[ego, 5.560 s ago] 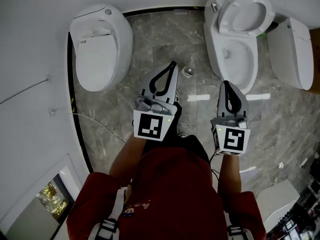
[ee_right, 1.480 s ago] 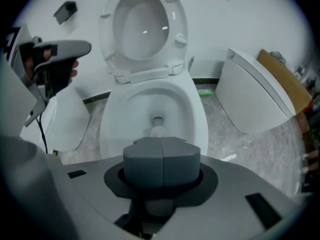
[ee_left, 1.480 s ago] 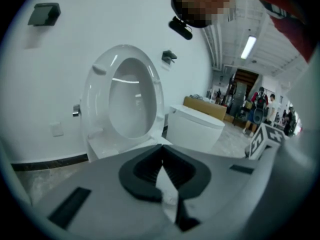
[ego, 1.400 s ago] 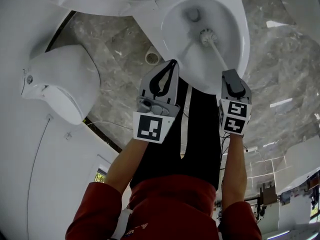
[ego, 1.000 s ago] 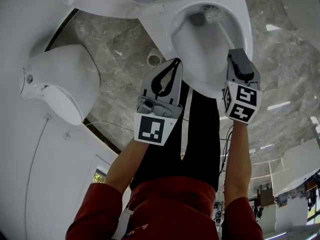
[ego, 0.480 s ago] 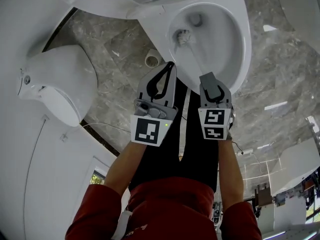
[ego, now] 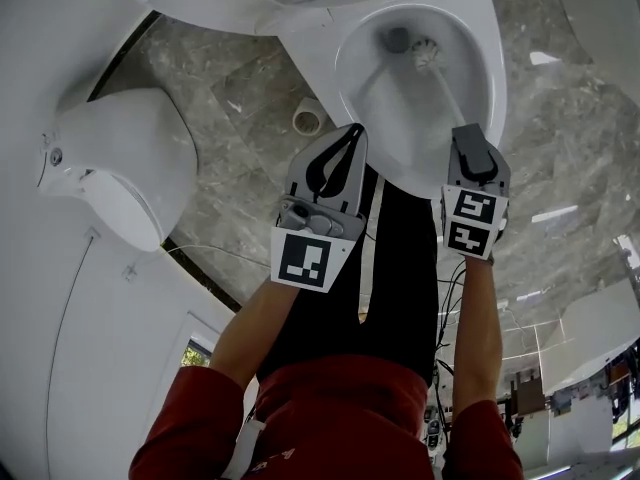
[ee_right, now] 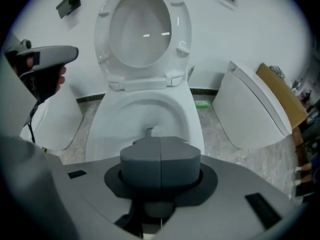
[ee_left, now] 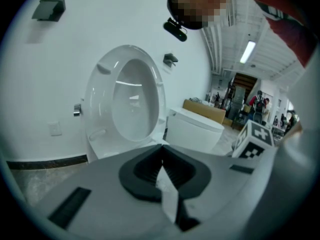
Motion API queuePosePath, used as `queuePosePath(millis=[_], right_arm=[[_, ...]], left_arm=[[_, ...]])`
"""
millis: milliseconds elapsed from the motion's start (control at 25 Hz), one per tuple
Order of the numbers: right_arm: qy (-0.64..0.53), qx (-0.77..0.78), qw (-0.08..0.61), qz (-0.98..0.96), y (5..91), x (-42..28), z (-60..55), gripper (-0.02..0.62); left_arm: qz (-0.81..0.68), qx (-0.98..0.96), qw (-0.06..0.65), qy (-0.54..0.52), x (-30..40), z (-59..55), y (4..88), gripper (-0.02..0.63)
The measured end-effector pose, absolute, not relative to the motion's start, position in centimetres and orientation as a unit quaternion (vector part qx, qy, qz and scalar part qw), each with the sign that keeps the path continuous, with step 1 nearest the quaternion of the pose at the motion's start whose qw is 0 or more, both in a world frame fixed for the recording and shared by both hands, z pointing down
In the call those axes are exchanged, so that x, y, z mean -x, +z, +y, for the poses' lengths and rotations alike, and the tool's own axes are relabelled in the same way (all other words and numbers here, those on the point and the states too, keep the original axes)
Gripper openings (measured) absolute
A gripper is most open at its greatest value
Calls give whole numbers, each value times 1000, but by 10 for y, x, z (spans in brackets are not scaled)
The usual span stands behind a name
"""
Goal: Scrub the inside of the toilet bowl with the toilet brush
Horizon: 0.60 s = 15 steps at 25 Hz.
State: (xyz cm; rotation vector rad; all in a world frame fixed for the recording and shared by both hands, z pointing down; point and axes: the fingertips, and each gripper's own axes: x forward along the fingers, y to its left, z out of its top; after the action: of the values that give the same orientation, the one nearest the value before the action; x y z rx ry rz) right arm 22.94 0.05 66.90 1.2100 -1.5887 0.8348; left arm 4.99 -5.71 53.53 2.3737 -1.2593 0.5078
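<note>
In the head view the white toilet bowl point(ego: 492, 78) lies at the top, seat and lid raised. The toilet brush head point(ego: 425, 53) rests low inside the bowl, right beside the dark outlet. Its thin handle runs down into my right gripper point(ego: 465, 133), which is shut on it just over the bowl's near rim. In the right gripper view the right gripper point(ee_right: 161, 149) points down into the bowl point(ee_right: 145, 109), and only a stub of the brush point(ee_right: 148, 131) shows past it. My left gripper point(ego: 350, 130) hangs shut and empty left of the bowl, facing the raised lid point(ee_left: 132, 101).
A second white toilet point(ego: 120, 168) stands at the left, and a round floor drain point(ego: 308, 120) sits between the two on the grey marble floor point(ego: 560, 148). Another white toilet point(ee_right: 255, 109) stands close on the right. The person's dark trouser legs point(ego: 400, 268) are just below the bowl.
The brush head has swept from the bowl's left wall to the upper right beside the outlet. My right gripper moved right with it. The left gripper has stayed put.
</note>
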Motion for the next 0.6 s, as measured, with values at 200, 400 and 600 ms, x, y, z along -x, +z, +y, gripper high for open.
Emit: queuePosePath(millis=[200, 400, 600], right_arm=[[340, -484, 409, -695, 673, -179, -58, 146], [341, -419, 423, -728, 672, -138, -40, 147], [373, -406, 451, -702, 684, -162, 13, 146]], left_arm=[[-457, -846, 204, 184, -42, -58, 536, 0], [-467, -838, 211, 188, -31, -55, 542, 0], [-468, -837, 213, 188, -32, -57, 545, 0]])
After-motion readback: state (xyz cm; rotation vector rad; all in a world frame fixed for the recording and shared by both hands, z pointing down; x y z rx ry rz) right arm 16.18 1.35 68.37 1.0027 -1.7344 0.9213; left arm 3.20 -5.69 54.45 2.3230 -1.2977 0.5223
